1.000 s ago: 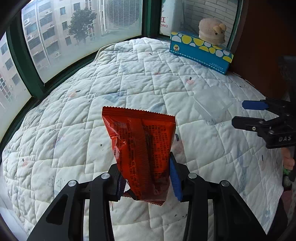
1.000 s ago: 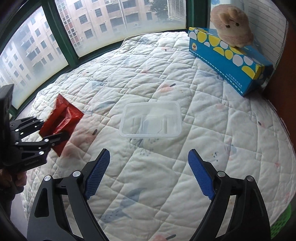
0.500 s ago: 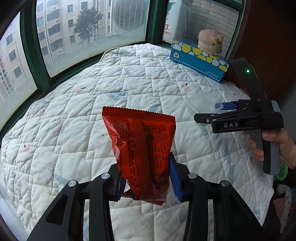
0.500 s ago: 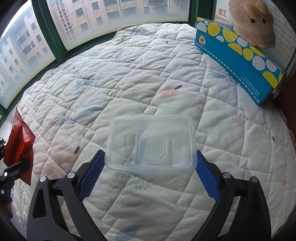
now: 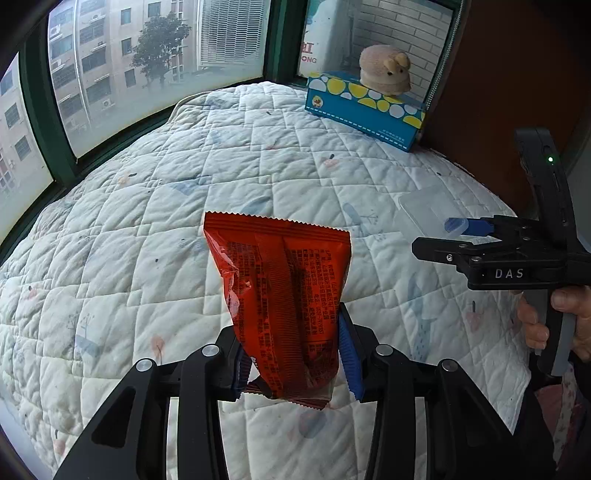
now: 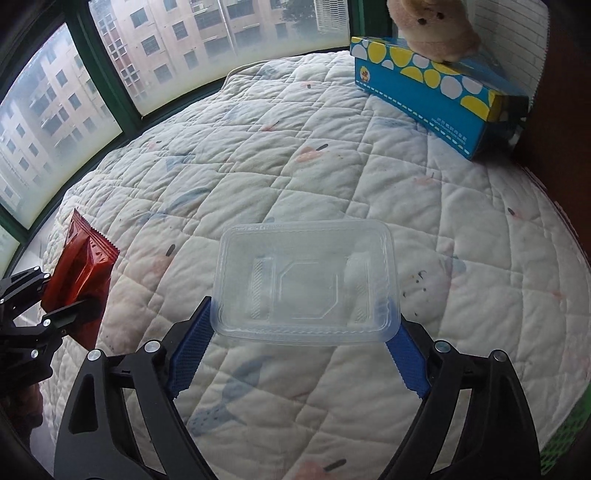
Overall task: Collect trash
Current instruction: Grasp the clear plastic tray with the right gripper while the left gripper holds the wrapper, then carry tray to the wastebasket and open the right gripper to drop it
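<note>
Since the earlier frame the right gripper [image 6: 299,354] has moved in on the clear plastic container [image 6: 306,284], which then lay well ahead of its fingers and now sits between them; its jaws have just been closing, and the blue pads [image 6: 190,358] meet the container's two short ends. Whether they already press hard cannot be told, but the container's near edges are in contact with both pads. Container lies flat on the white quilted bed [image 6: 369,192], rim up, near the middle of the quilt.

Left gripper [image 5: 295,354] is clamped on the red snack wrapper [image 5: 284,295], unchanged, lower part of the wrapper pinched between its fingers, the zigzag top edge standing up and away from the camera, clear of the quilt. In the right wrist view the wrapper [image 6: 83,273] hangs at the far left, well apart from the container.

Blue and yellow tissue box [image 6: 432,92] sits at the bed's far corner, a beige plush toy [image 6: 432,26] on top. A hand [image 5: 554,321] holds the right gripper's handle.
</note>
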Demonstrator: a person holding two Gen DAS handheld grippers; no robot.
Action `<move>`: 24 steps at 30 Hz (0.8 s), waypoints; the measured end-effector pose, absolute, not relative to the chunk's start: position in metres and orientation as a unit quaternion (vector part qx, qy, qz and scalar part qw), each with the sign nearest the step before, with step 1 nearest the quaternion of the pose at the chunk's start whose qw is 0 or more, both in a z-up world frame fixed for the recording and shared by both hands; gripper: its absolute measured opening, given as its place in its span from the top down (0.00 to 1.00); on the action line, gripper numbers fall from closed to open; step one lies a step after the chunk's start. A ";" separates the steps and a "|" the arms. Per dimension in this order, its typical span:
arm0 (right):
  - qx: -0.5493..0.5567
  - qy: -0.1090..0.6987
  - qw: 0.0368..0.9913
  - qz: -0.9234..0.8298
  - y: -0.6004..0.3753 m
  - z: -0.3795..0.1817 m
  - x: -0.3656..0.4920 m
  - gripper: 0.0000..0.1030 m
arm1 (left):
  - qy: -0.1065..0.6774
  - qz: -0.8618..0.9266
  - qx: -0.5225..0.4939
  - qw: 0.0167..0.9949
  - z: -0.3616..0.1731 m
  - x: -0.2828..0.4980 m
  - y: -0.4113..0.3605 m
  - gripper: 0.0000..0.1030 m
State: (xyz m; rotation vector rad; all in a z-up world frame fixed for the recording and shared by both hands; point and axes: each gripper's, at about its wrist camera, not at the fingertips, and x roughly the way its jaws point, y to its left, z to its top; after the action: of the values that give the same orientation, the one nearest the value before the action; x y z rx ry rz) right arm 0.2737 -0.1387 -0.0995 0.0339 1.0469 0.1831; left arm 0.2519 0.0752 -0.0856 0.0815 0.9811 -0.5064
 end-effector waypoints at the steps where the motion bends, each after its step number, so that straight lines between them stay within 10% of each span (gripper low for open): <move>1: 0.019 0.498 0.863 0.085 -0.142 -0.097 0.266 0.17 | 0.464 -0.245 0.042 0.850 -0.083 0.248 0.070 0.61; 24: 0.104 0.473 0.875 -0.029 -0.269 -0.069 0.090 0.16 | 0.447 -0.341 0.083 0.823 -0.055 0.139 -0.076 0.61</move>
State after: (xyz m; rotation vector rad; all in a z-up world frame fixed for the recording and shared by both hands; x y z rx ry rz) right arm 0.0903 -0.2685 -0.0691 0.2174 0.9871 -0.0601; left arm 0.1389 -0.0758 -0.0551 0.1760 0.9513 -0.7252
